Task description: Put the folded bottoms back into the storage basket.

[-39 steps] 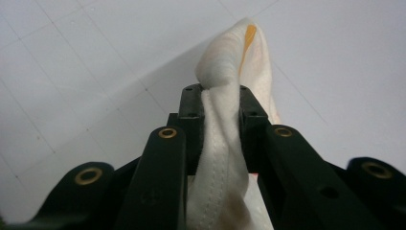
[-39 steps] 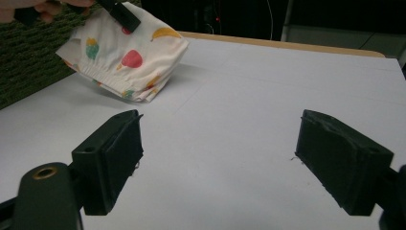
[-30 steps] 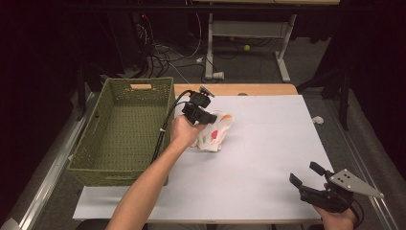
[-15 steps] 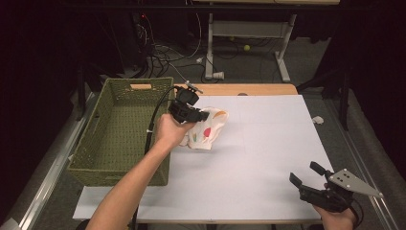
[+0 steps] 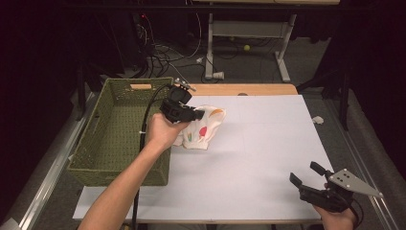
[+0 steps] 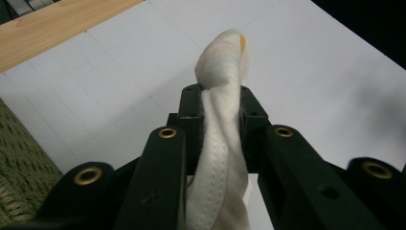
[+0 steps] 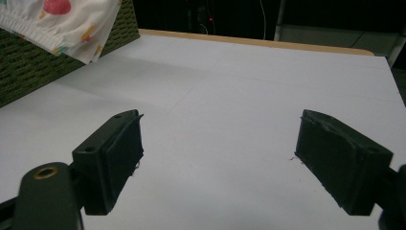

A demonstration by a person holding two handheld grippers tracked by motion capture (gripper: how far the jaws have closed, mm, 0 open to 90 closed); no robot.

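Now, left tongs point(image 5: 197, 115): clamped on a white cloth point(image 5: 203, 128) with coloured spots, left of centre in the high view; in the left gripper view the fabric point(image 6: 221, 143) is pinched between both jaws.
Cloth: hangs from the tongs, just beside the basket, its lower edge near the worktop.
Basket point(image 5: 115, 139): green wicker, at the left of the worktop point(image 5: 268, 158).
Right tongs point(image 5: 302, 175): lower right corner, jaws wide apart, holding nothing, above bare white worktop point(image 7: 230, 96).

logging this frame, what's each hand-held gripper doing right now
Left hand-held gripper: closed on the white patterned cloth, beside the green basket.
Right hand-held gripper: open, holding nothing.
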